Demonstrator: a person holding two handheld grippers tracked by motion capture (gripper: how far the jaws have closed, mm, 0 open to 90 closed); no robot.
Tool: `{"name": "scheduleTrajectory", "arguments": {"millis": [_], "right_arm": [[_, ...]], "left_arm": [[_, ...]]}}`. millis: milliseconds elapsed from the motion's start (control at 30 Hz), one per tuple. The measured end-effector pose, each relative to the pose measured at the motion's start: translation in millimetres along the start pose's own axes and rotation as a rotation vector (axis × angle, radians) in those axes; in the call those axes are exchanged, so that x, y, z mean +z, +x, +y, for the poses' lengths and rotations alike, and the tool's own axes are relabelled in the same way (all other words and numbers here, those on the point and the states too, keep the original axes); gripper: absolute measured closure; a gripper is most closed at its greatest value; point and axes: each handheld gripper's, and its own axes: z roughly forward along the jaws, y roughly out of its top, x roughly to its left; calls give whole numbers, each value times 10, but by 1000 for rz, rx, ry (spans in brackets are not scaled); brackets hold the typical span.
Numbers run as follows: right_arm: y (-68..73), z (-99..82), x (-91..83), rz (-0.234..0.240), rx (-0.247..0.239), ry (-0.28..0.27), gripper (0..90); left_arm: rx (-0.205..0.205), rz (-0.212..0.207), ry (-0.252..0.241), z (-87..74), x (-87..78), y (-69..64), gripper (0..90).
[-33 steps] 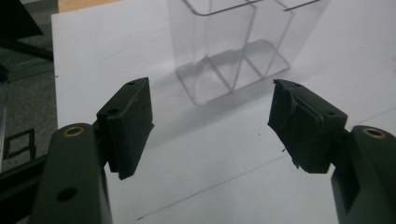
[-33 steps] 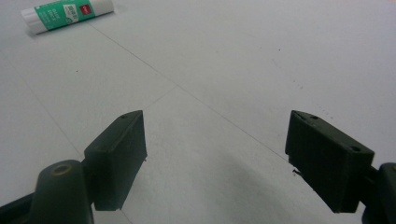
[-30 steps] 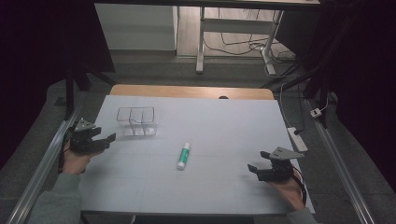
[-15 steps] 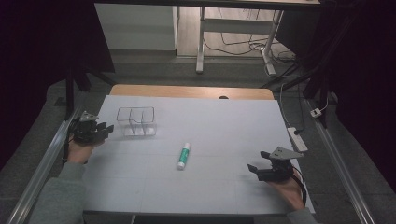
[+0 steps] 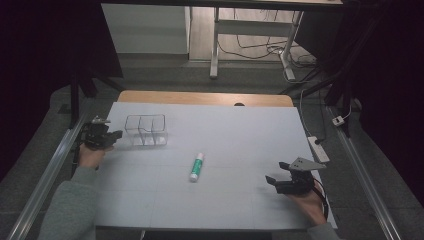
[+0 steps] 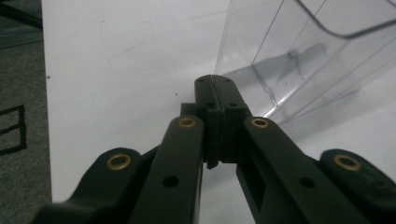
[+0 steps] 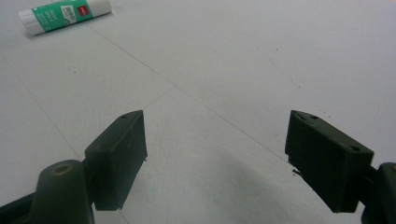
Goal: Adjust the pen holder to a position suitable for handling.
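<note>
A clear plastic organizer point(image 5: 146, 130) with compartments stands at the far left of the white table. My left gripper point(image 5: 116, 135) sits just left of it. Its jaws have just been closing and now meet with nothing between them. In the left gripper view the shut gripper point(image 6: 214, 81) points at the organizer's point(image 6: 299, 60) near lower corner, close to it. A green and white glue stick point(image 5: 197, 167) lies flat mid-table. My right gripper point(image 5: 270, 181) rests near the front right, open and empty. Its jaws point(image 7: 215, 135) stand wide over bare table, with the glue stick point(image 7: 65, 15) far off.
The white sheet point(image 5: 225, 130) covers the table, with a wooden strip point(image 5: 200, 98) at the far edge. Metal rails point(image 5: 50, 170) run along both sides. A power strip point(image 5: 318, 148) lies on the floor at right. Desk legs and cables stand beyond the table.
The left hand has moved away along the left edge, up beside the organizer, and its jaws have gone from open to shut. The right gripper has stayed still.
</note>
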Motion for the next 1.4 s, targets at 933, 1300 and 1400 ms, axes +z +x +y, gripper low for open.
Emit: {"name": "scheduleTrajectory", "arguments": {"millis": [933, 1300, 1400], "right_arm": [[5, 5, 0, 6, 0, -10, 213], [8, 6, 1, 0, -1, -6, 215], [8, 6, 1, 0, -1, -5, 215]], "left_arm": [[25, -26, 8, 151, 91, -60, 890], [33, -51, 7, 188, 128, -147, 890], [32, -57, 4, 199, 139, -175, 890]]}}
